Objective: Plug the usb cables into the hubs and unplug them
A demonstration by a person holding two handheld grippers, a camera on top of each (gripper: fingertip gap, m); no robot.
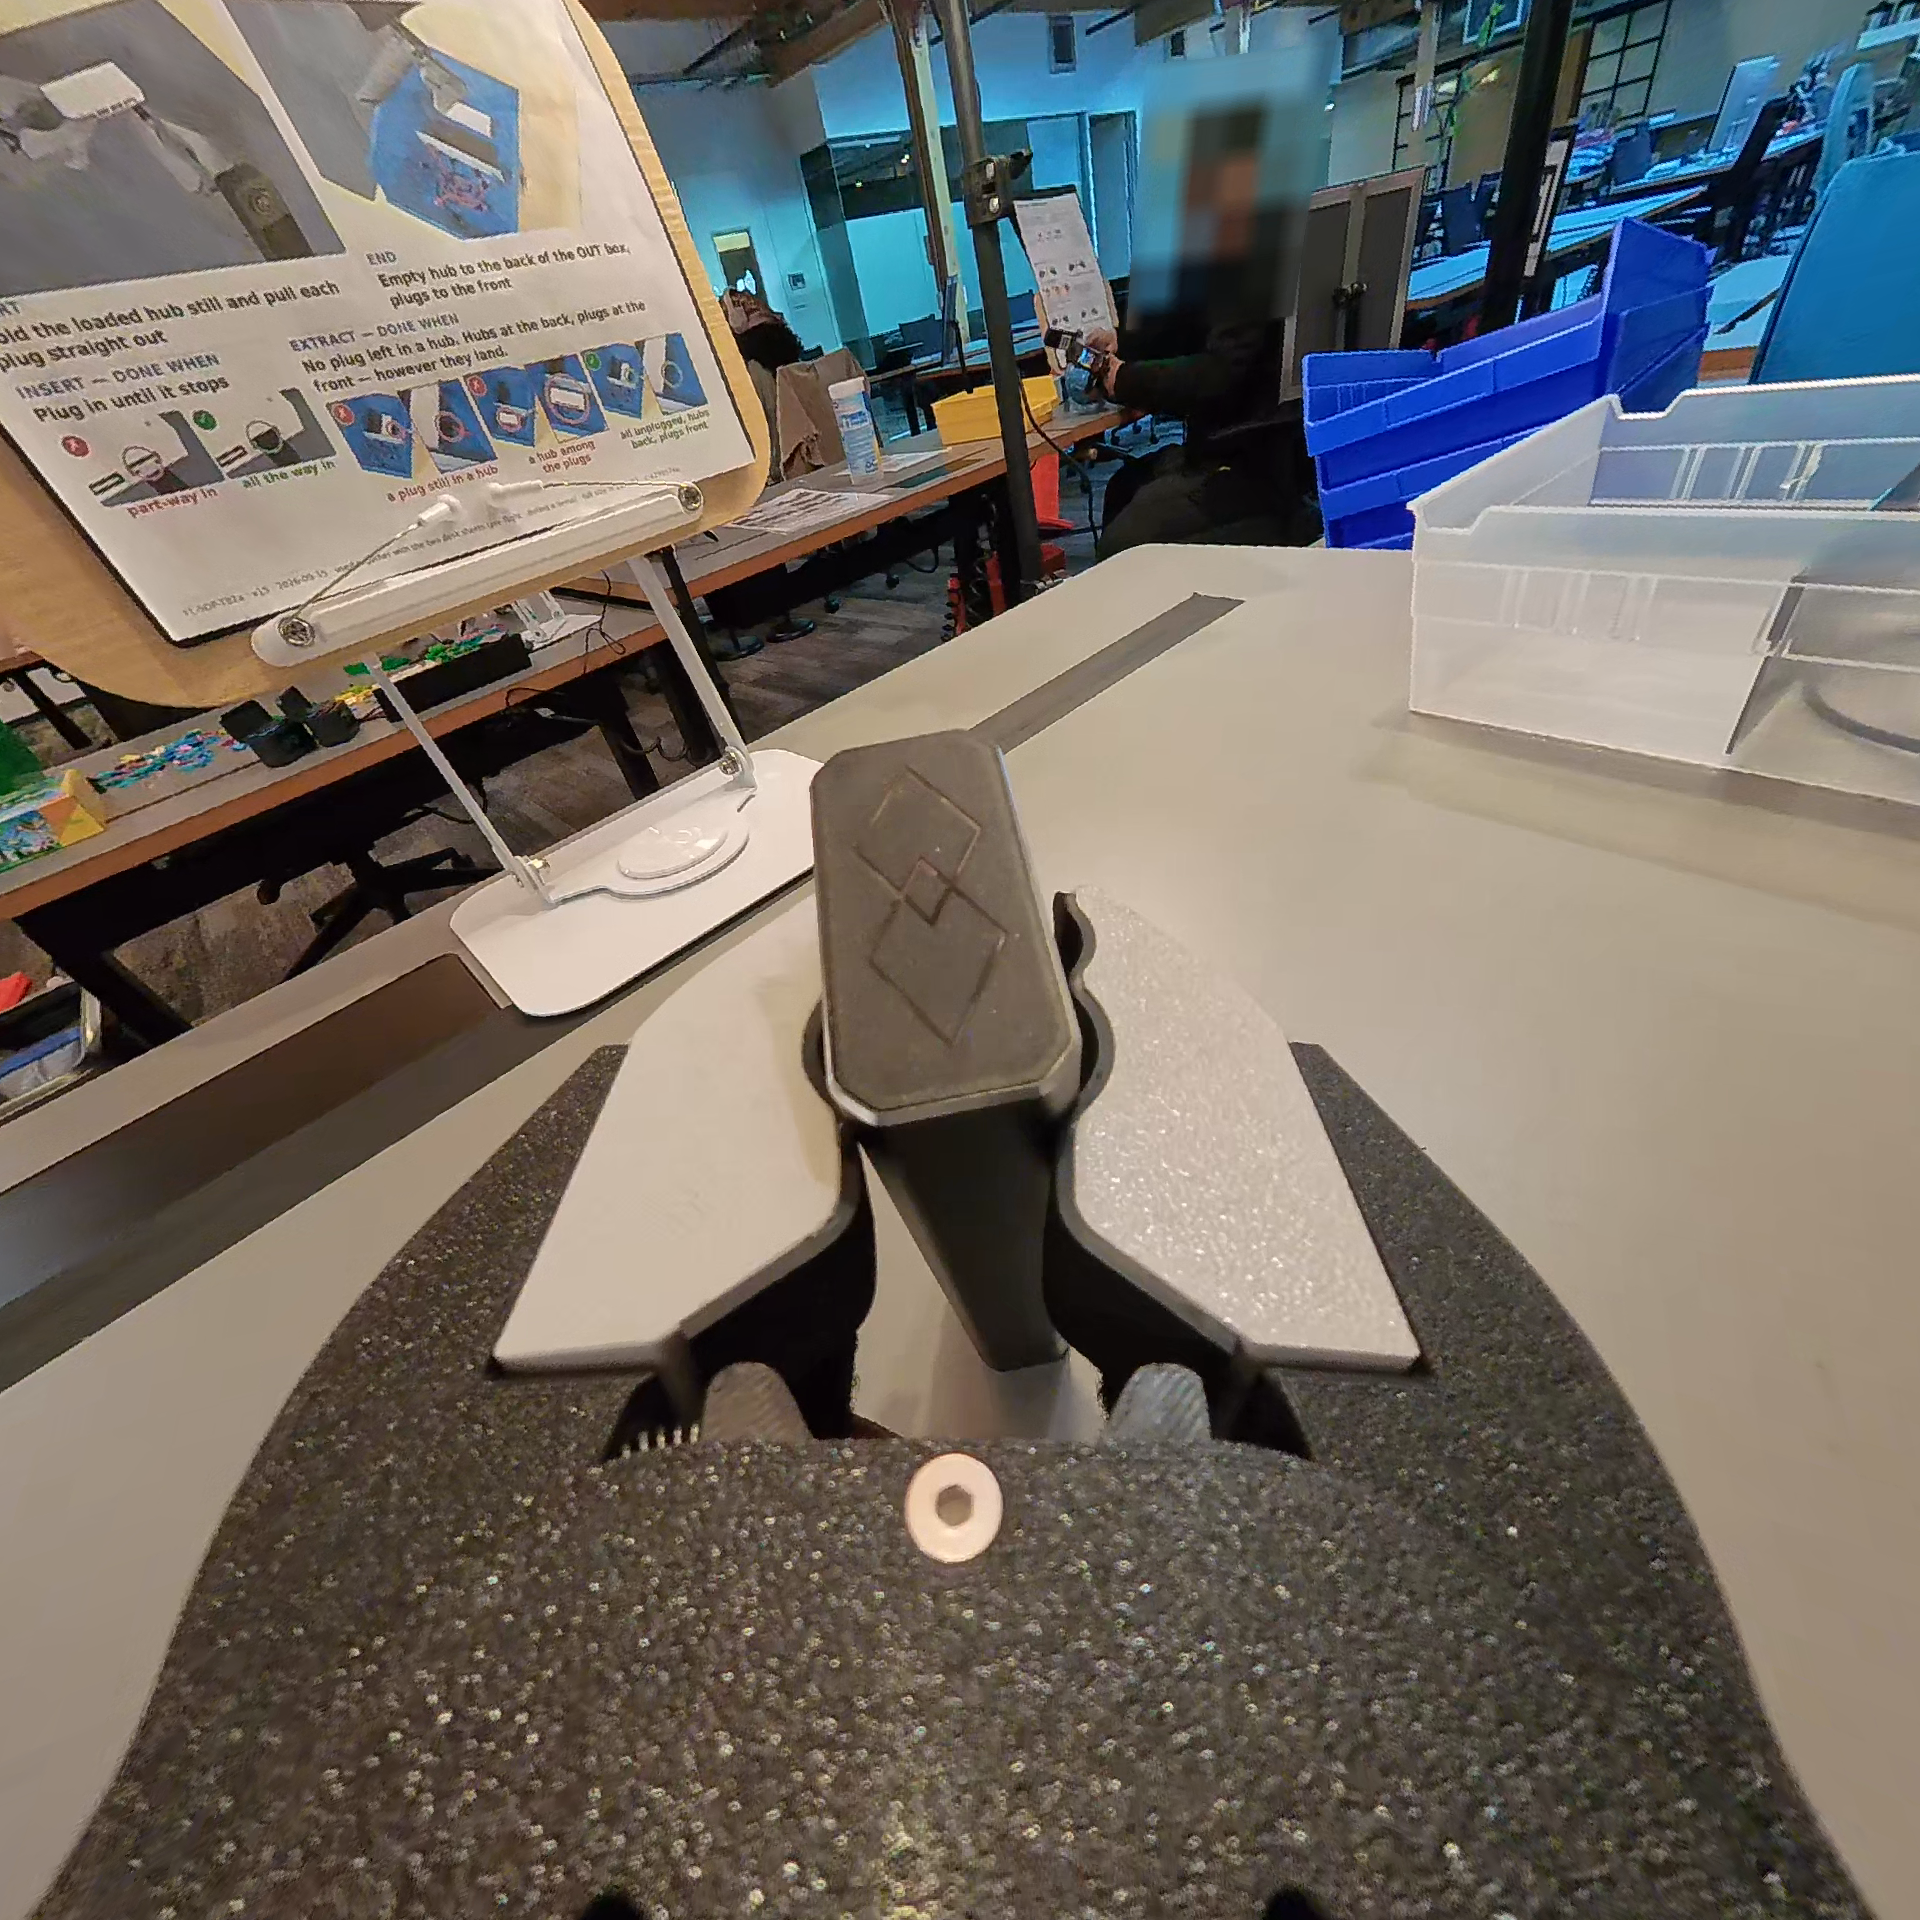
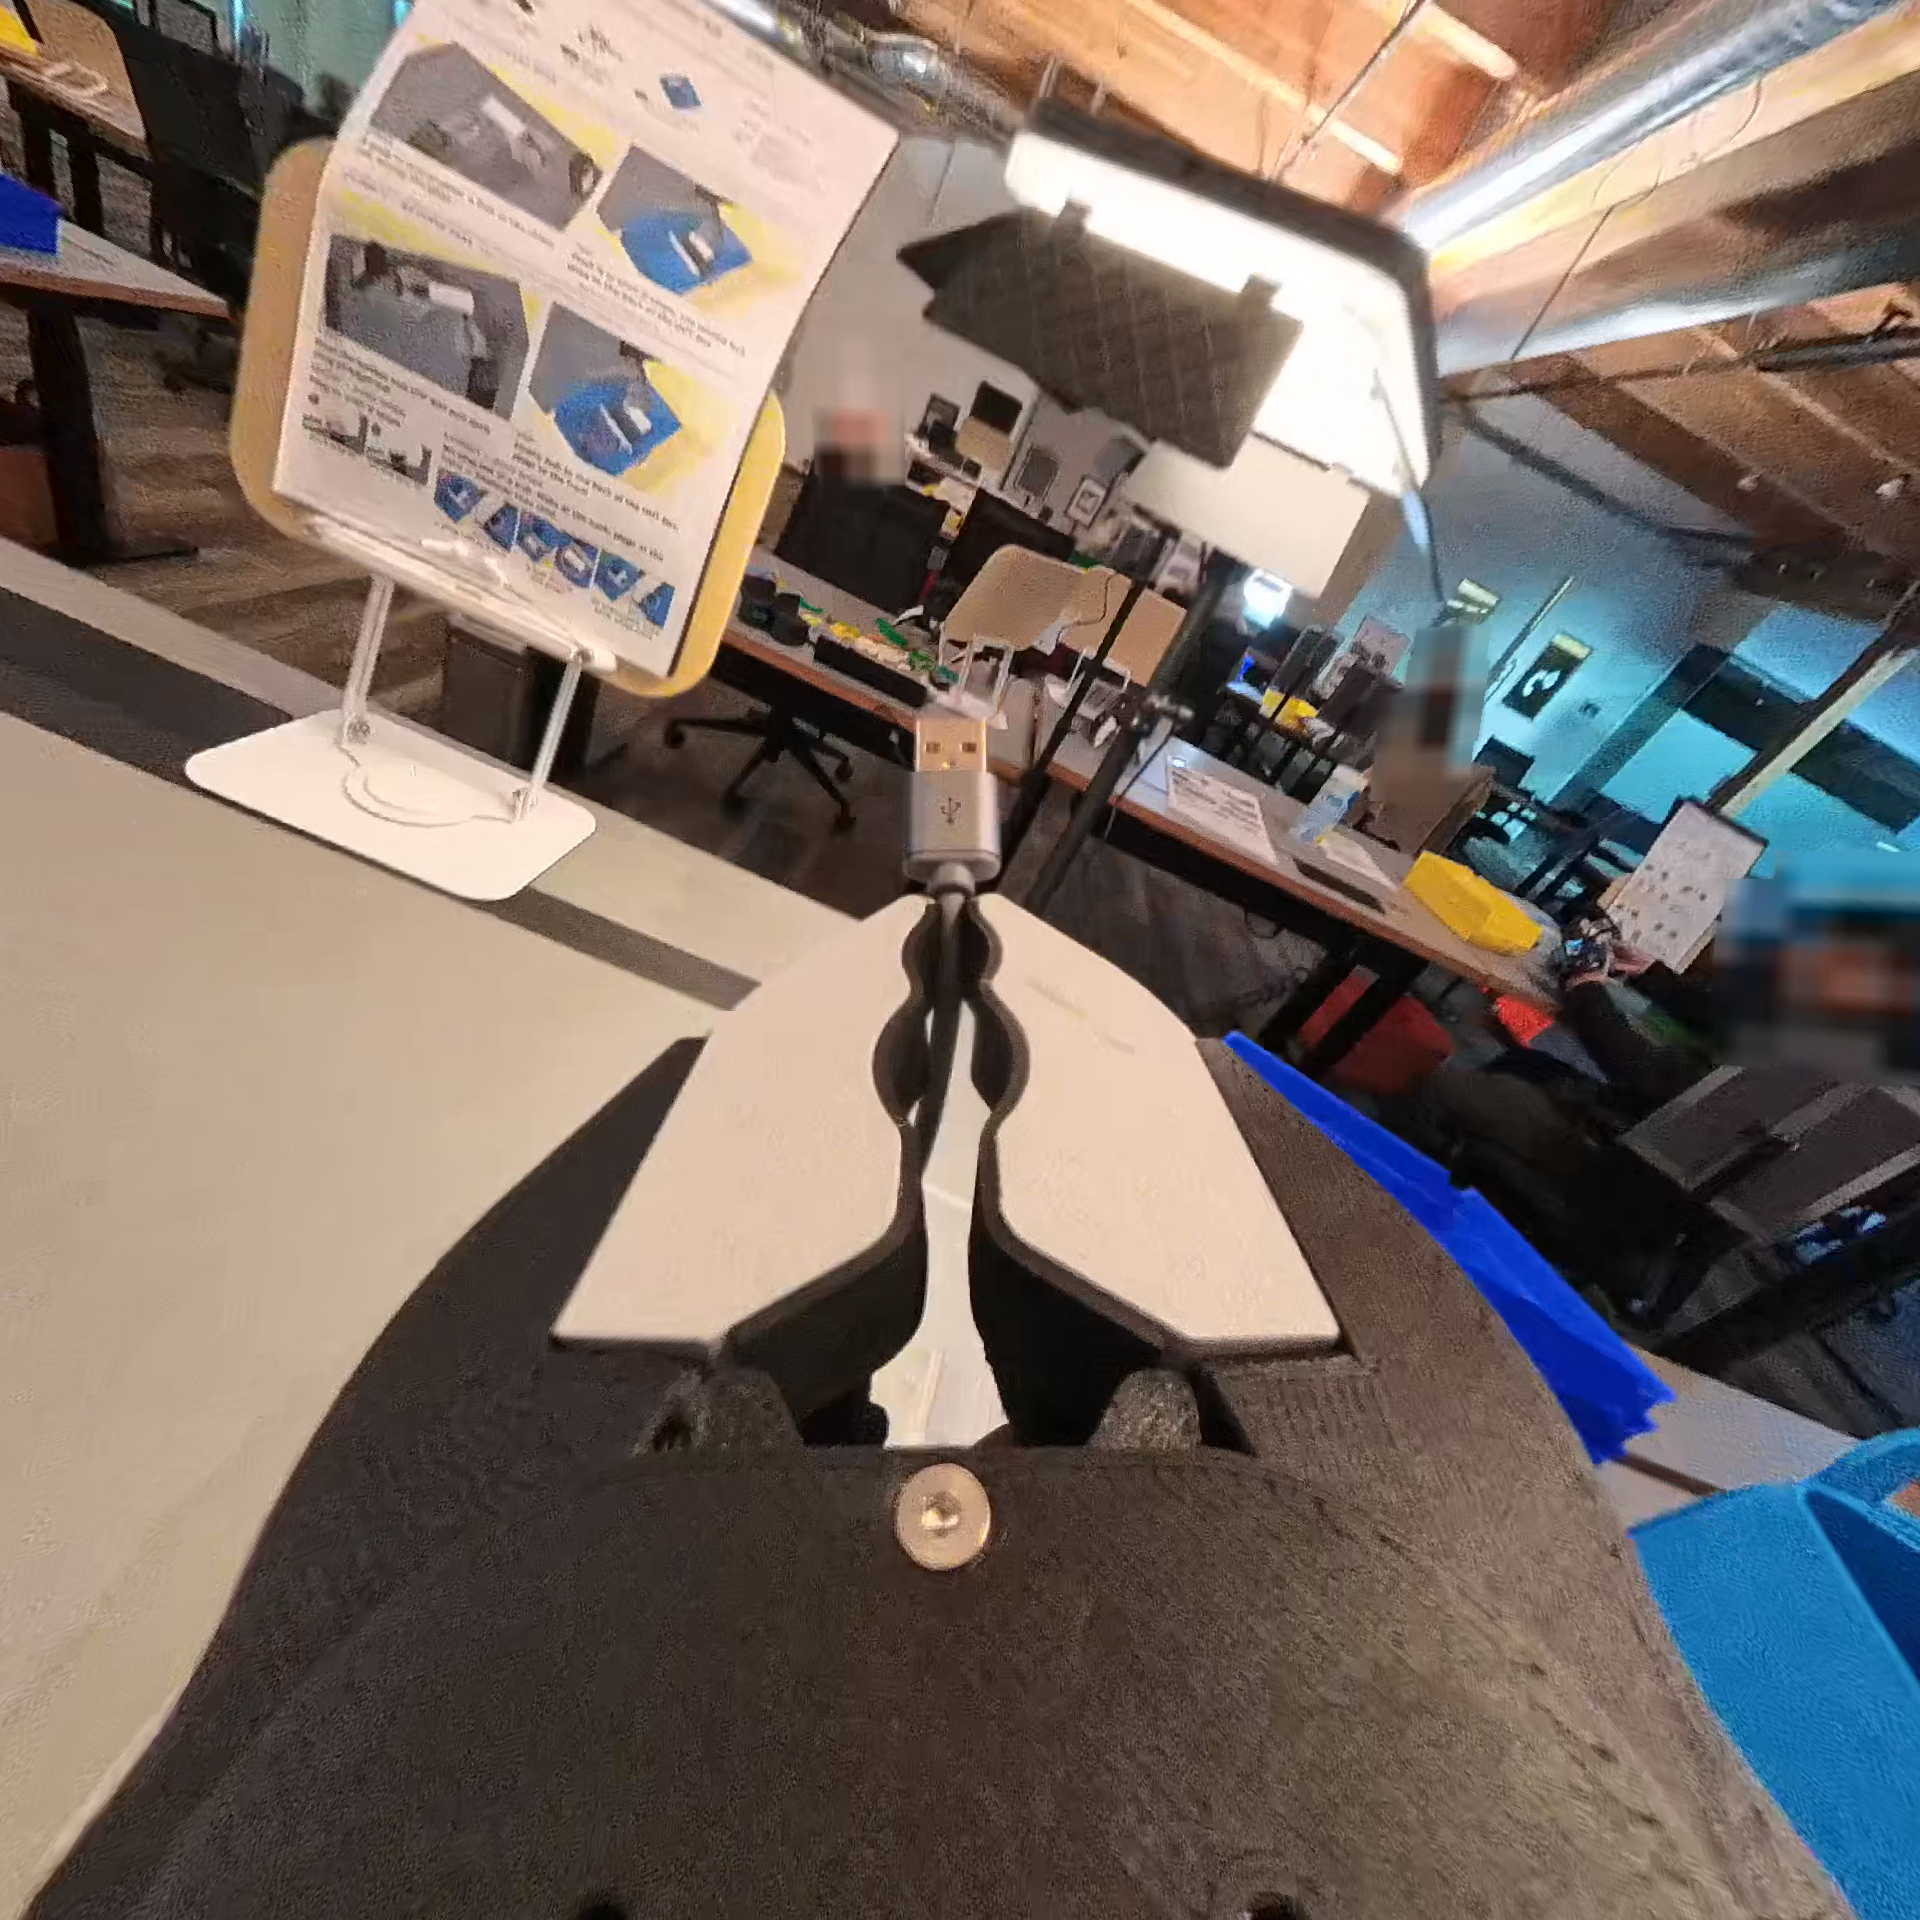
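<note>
In the left wrist view my left gripper (image 1: 940, 997) is shut on a black hub (image 1: 930, 914). The hub stands up between the grey fingers above the grey table (image 1: 1351, 1039); its flat face with diamond marks faces the camera. In the right wrist view my right gripper (image 2: 951, 925) is shut on the dark cable just behind a grey USB plug (image 2: 951, 805). The plug points forward and up, its metal end free in the air. No plug sits in the hub. Neither gripper shows in the other's view.
A white stand with an instruction sheet (image 1: 343, 312) sits at the table's far left edge; it also shows in the right wrist view (image 2: 540, 343). A clear plastic bin (image 1: 1662, 582) stands at the right. Blue bins (image 2: 1787, 1621) lie by my right gripper. A person (image 1: 1195, 353) sits beyond. Spacing between my two grippers at the tips: around 50 centimeters.
</note>
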